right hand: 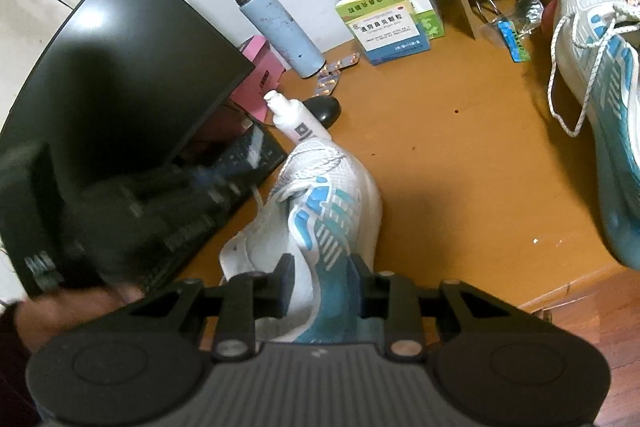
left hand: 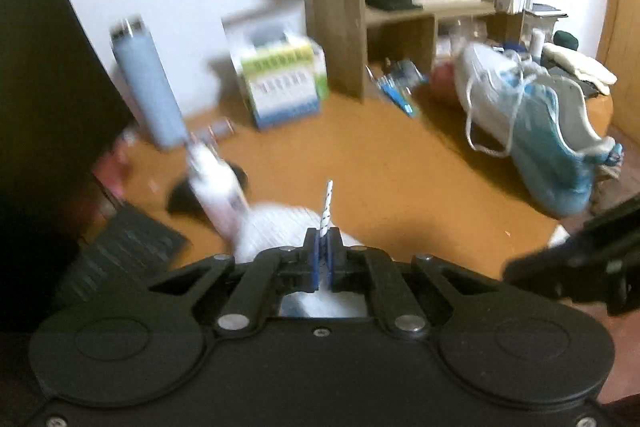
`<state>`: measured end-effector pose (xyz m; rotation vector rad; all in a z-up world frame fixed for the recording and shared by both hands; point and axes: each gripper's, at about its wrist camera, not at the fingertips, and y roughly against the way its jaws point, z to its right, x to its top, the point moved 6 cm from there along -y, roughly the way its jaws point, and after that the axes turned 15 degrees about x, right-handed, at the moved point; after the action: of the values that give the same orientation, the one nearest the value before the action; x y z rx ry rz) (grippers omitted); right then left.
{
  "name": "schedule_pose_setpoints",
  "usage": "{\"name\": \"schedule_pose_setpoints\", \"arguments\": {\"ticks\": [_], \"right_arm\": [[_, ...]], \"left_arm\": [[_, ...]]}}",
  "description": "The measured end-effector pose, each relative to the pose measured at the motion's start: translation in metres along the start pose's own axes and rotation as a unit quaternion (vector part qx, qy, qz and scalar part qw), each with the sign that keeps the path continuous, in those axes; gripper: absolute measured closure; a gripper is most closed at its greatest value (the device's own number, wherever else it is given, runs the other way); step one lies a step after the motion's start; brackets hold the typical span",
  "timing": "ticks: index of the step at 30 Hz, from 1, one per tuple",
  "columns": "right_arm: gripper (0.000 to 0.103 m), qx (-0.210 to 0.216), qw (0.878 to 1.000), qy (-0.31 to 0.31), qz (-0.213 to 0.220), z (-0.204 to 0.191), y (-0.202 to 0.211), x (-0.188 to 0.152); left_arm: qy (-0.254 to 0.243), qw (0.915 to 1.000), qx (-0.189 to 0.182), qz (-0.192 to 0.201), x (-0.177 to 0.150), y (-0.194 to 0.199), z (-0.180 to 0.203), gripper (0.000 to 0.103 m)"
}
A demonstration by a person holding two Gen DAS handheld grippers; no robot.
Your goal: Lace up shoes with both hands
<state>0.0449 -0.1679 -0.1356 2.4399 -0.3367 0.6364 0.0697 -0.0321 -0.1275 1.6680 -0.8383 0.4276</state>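
Left of the jaws stand a dark monitor (right hand: 120, 75) and a pale blue flask (right hand: 280, 27); the green-and-blue medicine box (right hand: 390, 27) bears writing too small to read. The left gripper (left hand: 325, 251) is clamped tight on the speckled lace tip (left hand: 327, 205). The right gripper (right hand: 320, 279) stands partly open, the near shoe's (right hand: 320, 211) heel between its jaws. The second shoe (right hand: 600, 107) lies far right.

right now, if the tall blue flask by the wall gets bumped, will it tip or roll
The blue flask stands upright, tall on a narrow base, so a bump near its top would probably topple it. It looks cylindrical, so once down it would likely roll across the desk. It seems hard-shelled, so a fall likely wouldn't break it.
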Motion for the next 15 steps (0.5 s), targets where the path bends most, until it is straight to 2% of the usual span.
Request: {"name": "schedule_pose_setpoints", "arguments": {"ticks": [3,6,10,15], "right_arm": [[0.072,0.001,1.0,-0.009,-0.003,0.006,-0.002,0.001],[0.072,0.002,1.0,-0.015,-0.006,0.012,-0.005,0.005],[0.072,0.005,1.0,-0.014,-0.013,0.015,-0.008,0.009],[0.072,0.003,1.0,-0.008,-0.022,0.018,-0.007,0.012]], "left_arm": [[0.009,0.9994,-0.002,-0.033,-0.008,-0.006,0.004,0.102],[0.003,0.9983,0.03,-0.05,-0.009,-0.009,0.007,0.102],[0.011,0.9958,0.048,-0.078,-0.013,-0.026,0.011,0.102],[0.01,0.9946,0.066,-0.079,-0.012,-0.038,0.013,0.102]]}}
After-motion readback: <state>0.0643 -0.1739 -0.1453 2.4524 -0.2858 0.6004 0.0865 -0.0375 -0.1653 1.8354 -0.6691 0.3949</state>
